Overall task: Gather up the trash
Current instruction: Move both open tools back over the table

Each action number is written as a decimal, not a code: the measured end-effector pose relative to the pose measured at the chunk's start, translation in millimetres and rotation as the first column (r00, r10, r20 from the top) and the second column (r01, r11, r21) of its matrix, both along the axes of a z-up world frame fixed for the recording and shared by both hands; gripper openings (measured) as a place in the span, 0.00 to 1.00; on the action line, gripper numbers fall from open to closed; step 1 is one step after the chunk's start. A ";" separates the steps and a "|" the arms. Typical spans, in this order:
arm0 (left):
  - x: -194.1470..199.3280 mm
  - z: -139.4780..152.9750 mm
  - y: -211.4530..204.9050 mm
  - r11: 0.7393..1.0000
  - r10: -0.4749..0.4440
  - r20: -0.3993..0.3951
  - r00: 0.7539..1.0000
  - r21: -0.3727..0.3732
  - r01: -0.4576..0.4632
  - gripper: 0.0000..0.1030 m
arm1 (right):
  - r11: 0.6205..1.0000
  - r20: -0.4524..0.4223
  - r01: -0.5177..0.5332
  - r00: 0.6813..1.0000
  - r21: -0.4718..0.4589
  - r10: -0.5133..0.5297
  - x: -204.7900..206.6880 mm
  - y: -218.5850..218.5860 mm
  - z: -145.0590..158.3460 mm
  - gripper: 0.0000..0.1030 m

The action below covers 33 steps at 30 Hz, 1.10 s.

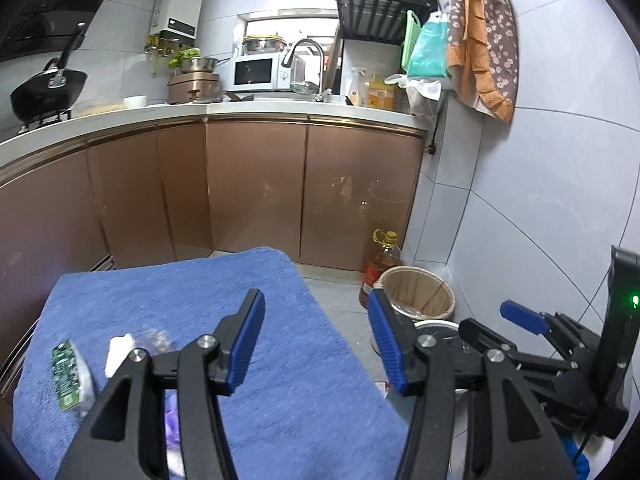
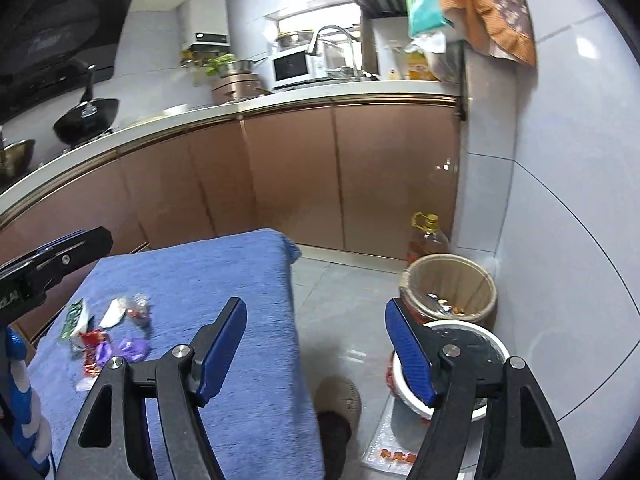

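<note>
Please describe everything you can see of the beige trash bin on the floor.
The beige trash bin stands upright on the grey floor in the corner, open, without lid. It is round and seems lined with clear plastic. Small scraps lie at its bottom. An oil bottle stands just behind it, a white pot just in front.

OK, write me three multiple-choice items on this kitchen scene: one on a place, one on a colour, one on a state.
1. Where is the trash bin?
A. on the counter
B. on the floor by the oil bottle
C. on the blue cloth

2. What colour are the left gripper pads?
A. blue
B. red
C. green

3. What is between the right gripper jaws?
A. a wrapper
B. a bottle
C. nothing

Answers: B, the bin stands on the tiles beside the bottle; A, blue pads show; C, the gap is bare.
</note>
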<state>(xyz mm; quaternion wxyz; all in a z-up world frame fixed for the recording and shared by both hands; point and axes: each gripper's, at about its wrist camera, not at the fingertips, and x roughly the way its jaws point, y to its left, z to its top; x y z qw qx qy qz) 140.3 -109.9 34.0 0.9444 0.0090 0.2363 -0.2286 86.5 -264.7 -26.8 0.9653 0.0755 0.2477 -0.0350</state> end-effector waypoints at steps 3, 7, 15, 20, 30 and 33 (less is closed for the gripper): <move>-10.1 -0.7 21.7 1.000 0.027 0.019 0.999 0.012 -0.027 0.54 | 0.999 0.007 -0.036 0.999 -0.011 0.036 -1.5 15.4 3.7 0.68; -20.2 -5.2 56.1 0.998 0.065 0.015 0.998 0.016 -0.065 0.54 | 0.996 0.023 -0.084 0.996 -0.018 0.084 -2.2 33.5 10.3 0.68; -28.4 -34.1 128.9 0.989 0.142 -0.032 0.989 0.050 -0.140 0.54 | 0.982 0.020 -0.187 0.982 -0.036 0.188 0.1 68.5 12.2 0.68; -28.1 -62.5 166.7 0.987 0.159 -0.099 0.982 0.048 -0.155 0.54 | 0.973 -0.008 -0.227 0.974 -0.028 0.227 6.3 81.0 4.6 0.68; -18.8 -115.9 171.4 0.996 -0.025 -0.226 0.974 0.074 0.043 0.54 | 0.952 -0.080 -0.305 0.949 -0.007 0.304 26.4 106.7 -14.0 0.68; -15.9 -127.2 164.3 0.991 -0.071 -0.243 0.967 0.095 0.097 0.54 | 0.945 -0.105 -0.326 0.940 0.001 0.324 33.5 114.6 -21.0 0.68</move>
